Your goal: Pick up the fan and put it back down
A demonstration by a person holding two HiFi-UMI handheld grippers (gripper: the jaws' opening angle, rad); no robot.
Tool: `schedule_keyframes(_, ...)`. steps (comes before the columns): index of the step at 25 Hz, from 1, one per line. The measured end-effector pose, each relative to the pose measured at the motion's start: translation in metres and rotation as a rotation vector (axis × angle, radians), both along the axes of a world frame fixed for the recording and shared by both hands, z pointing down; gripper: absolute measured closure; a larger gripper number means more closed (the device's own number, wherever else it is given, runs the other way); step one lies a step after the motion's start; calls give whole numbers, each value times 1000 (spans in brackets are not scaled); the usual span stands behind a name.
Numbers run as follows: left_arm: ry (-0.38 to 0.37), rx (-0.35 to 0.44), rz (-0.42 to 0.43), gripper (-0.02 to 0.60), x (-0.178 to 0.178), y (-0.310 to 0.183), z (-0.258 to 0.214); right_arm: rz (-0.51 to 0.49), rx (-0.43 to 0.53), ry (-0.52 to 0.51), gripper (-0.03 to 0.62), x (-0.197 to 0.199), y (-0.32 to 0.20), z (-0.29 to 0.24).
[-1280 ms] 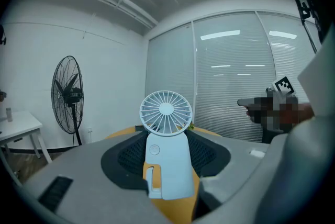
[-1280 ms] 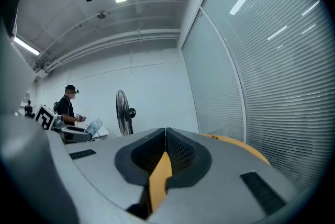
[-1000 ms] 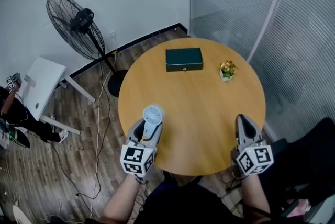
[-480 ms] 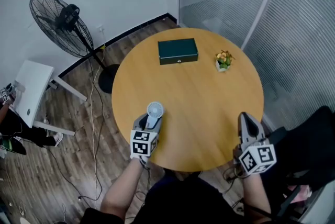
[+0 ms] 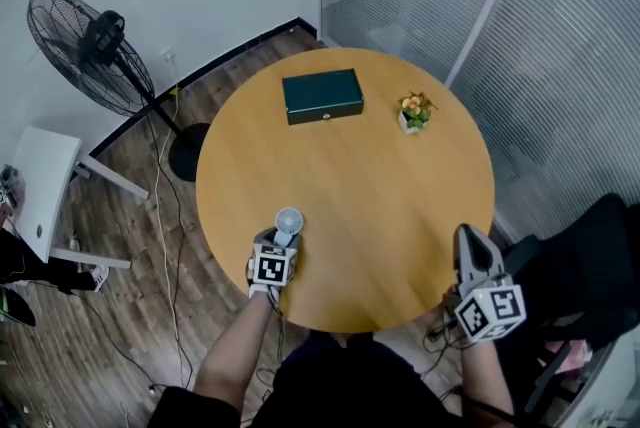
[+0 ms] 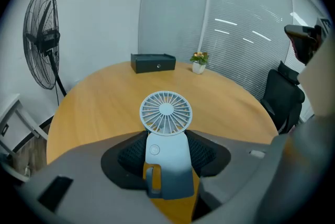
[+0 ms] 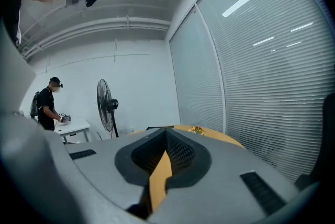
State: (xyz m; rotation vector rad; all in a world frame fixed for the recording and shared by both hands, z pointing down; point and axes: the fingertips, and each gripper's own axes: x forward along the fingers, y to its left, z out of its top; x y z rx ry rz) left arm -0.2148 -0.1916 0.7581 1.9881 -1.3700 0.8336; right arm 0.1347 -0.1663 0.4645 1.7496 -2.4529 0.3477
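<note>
Small pale-blue plastic handheld fan (image 6: 166,129) with a round grille head: clamped by its flat handle in our left tongs (image 6: 167,150). It stands upright on our side of the dark green rectangular box (image 5: 322,96), well apart from it, over the round wooden worktop (image 5: 400,206). We can't tell if its foot touches. We judge it light, stiff and smooth-sided. The grille ribs look fragile, so grip the handle only. Our right tongs (image 7: 166,139) are together and empty, farther from the box, at the rim.
</note>
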Motion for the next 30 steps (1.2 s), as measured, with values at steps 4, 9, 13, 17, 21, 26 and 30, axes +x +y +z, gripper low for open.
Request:
schedule_keyframes(4, -20, 18, 14, 367, 1, -13, 10, 14, -23, 8, 589, 1, 0, 8)
schedule_keyframes(9, -22, 25, 18, 367, 2, -20, 20, 27, -35, 10, 589, 5, -3, 13)
schedule_keyframes(13, -10, 14, 17, 367, 4, -20, 25, 22, -38, 1, 589, 6, -7, 16)
schedule_keyframes(17, -2, 7, 35, 326, 5, -17, 21, 11, -35, -10, 589, 2, -14, 15)
schedule_keyframes(21, 34, 15, -10, 318, -9, 3, -2, -7, -17, -25, 589, -5, -22, 12)
schedule_keyframes(26, 102, 277, -108, 328, -27, -13, -110, -34, 11, -43, 589, -13, -39, 3)
schedule_keyframes(30, 160, 507, -97, 383, -16, -29, -217, -57, 42, -60, 589, -23, -49, -10)
